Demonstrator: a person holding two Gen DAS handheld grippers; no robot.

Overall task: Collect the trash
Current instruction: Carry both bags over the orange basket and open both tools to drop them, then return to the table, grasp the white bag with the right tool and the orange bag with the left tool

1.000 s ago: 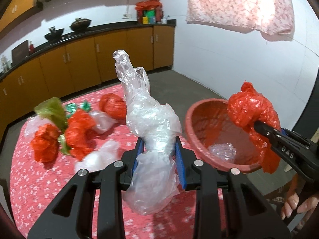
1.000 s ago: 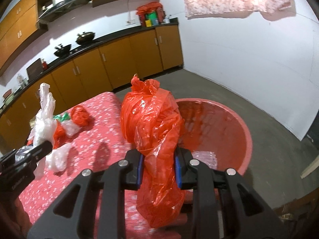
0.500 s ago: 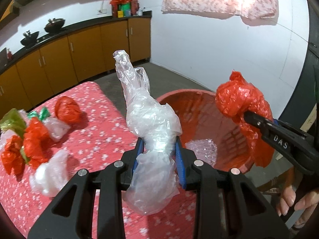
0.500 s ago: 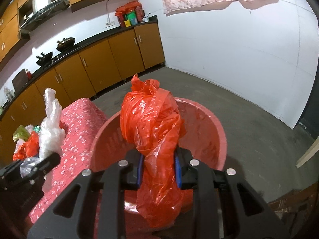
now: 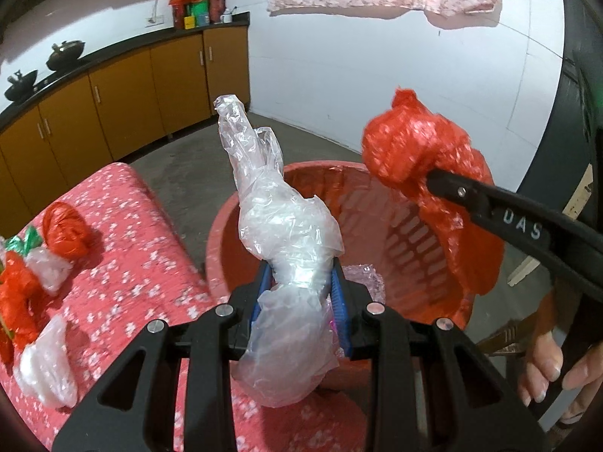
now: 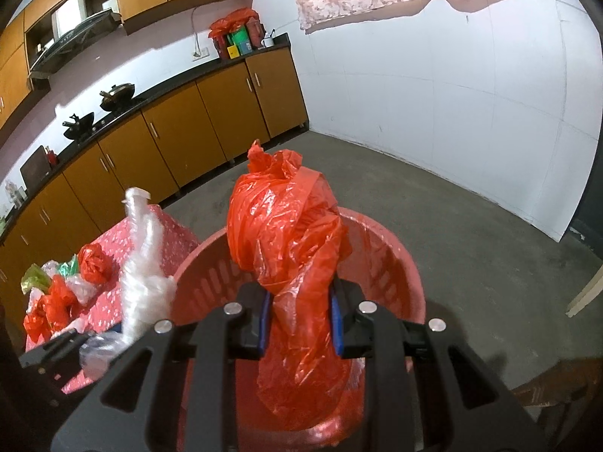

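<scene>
Crinkly clear plastic bag (image 5: 290, 226) pinched in left claw (image 5: 301, 293) — right claw (image 6: 301, 320) grips glossy red bag (image 6: 286, 233).

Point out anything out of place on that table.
Crumpled plastic bags, red, clear and green, lie scattered on the red floral tablecloth rather than in the red basket beside it. Nothing looks spilled or broken.
</scene>
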